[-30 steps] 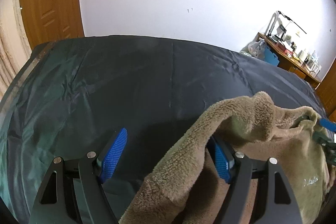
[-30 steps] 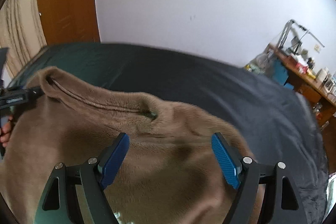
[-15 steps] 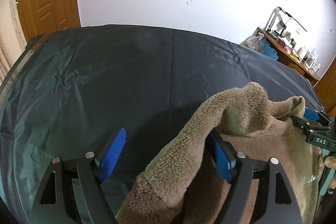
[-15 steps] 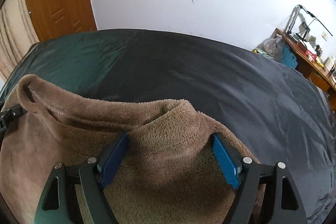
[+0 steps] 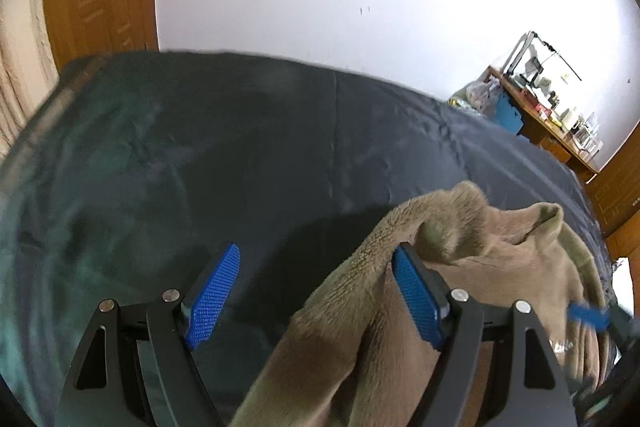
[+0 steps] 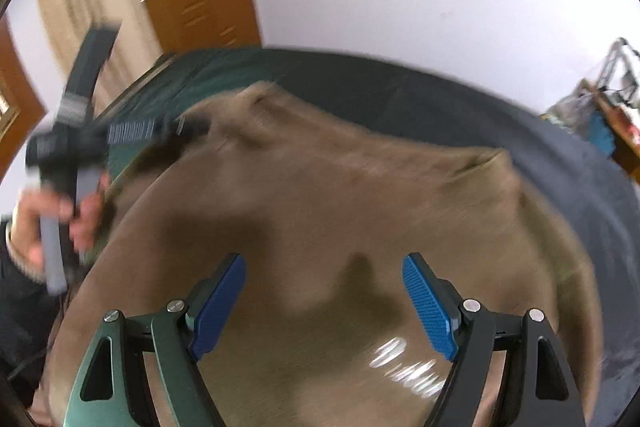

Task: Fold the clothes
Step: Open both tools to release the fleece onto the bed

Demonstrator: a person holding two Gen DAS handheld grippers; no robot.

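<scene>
Jaws spread wide on both: left gripper [image 5: 316, 297] with a fold of the brown fleece garment [image 5: 472, 267] draped over its right finger, right gripper [image 6: 324, 301] hovering over the garment's [image 6: 340, 207] broad middle, pinching nothing. Heaped on the dark bedspread [image 5: 200, 155], toward its near right side. Likely soft, thick, limp, light; best pinched at a seamed edge or collar, taking one layer only.

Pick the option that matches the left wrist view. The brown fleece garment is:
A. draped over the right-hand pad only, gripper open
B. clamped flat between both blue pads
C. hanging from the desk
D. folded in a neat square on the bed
A: the brown fleece garment hangs over one pad of the left gripper, while the other pad stands bare above the dark bedspread.
</scene>
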